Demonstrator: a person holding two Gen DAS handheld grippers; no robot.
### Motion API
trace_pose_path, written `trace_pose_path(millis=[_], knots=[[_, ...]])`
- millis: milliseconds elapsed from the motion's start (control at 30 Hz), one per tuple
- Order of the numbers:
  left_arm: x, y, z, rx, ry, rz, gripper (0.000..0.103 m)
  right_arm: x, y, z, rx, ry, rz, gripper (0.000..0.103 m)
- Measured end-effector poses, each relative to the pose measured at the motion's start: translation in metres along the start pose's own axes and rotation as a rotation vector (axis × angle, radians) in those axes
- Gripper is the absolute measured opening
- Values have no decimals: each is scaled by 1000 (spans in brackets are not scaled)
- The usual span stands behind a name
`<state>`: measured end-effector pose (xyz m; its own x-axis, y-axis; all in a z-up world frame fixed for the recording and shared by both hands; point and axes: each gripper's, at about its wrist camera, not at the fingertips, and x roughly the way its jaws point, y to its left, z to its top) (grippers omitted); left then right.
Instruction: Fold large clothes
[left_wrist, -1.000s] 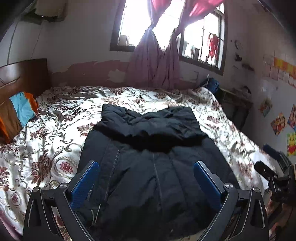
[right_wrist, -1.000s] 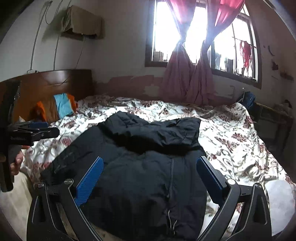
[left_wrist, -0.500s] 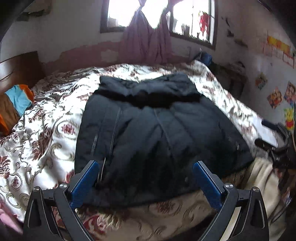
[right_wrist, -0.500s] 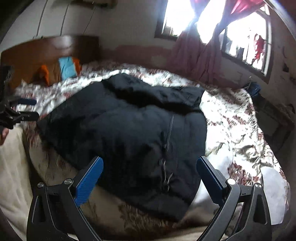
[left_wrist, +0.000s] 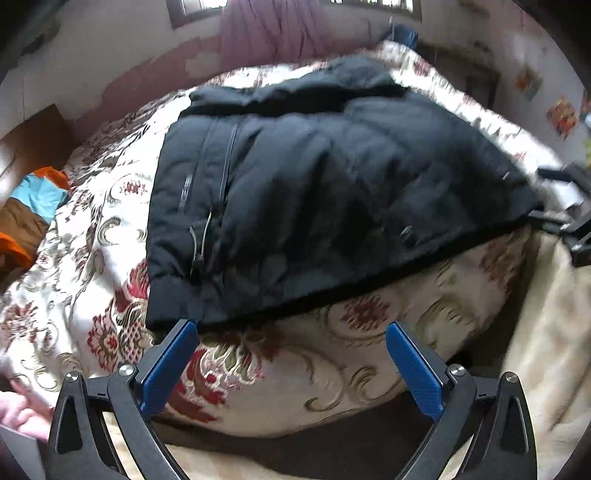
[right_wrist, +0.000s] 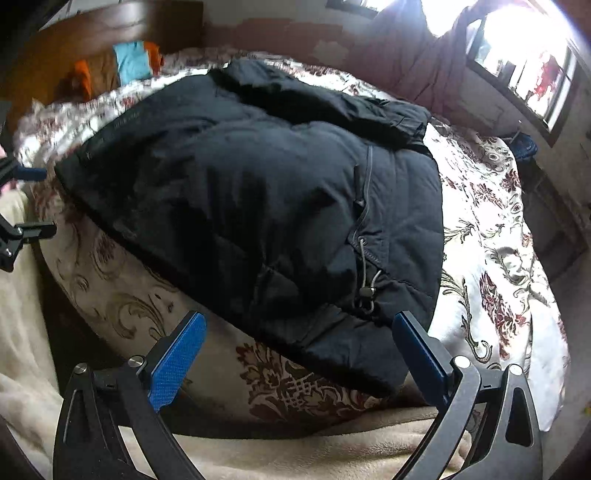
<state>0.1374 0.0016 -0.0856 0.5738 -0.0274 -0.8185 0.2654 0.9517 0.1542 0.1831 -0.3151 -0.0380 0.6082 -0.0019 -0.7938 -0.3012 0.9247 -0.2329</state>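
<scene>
A large black padded jacket (left_wrist: 314, 192) lies spread flat on the floral bedspread (left_wrist: 92, 258), hood end toward the window, hem at the bed's near edge. My left gripper (left_wrist: 291, 332) is open just below the hem's left corner, holding nothing. In the right wrist view the same jacket (right_wrist: 258, 192) fills the middle, a drawstring toggle (right_wrist: 367, 291) near its right hem. My right gripper (right_wrist: 299, 325) is open at the hem's right corner, its right fingertip against the cloth edge. Each gripper shows at the other view's edge: the right gripper (left_wrist: 569, 225) and the left gripper (right_wrist: 18, 232).
A cream blanket (right_wrist: 258, 454) hangs below the bed edge. Orange, blue and brown cushions (right_wrist: 122, 62) lie against the wooden headboard (right_wrist: 92, 33). A window with tied curtains (right_wrist: 517, 66) is behind the bed. A hand (left_wrist: 22, 413) shows at the lower left.
Both grippers have dropped and tilted down toward the jacket's hem at the near bed edge, so the jacket looks larger and the window has slid out of view. Jaws stay open.
</scene>
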Motion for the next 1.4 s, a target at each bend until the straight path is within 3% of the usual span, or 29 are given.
trace_pose_path(millis=[133,300,667,900,1067,1267,1367,1400], knots=[[16,-5,-1,20,70,47,103,14,18,1,-89,78,-43,99],[29,-5,-6,13,140,46,103,28,35,-1,-163,134,-101,99],[32,3,-12,-25,159,56,103,37,38,2,-161,162,-162,99],[42,-6,-12,34,189,153,103,58,41,4,-216,204,-285,99],[42,-18,-12,92,183,209,103,61,46,13,-233,123,-372,98],[30,-26,-11,87,122,202,103,38,30,23,-115,-31,-288,96],[28,-19,-6,58,83,177,103,27,20,23,-37,-91,-178,77],[28,-17,-5,50,76,171,103,27,16,25,-28,-104,-147,66]])
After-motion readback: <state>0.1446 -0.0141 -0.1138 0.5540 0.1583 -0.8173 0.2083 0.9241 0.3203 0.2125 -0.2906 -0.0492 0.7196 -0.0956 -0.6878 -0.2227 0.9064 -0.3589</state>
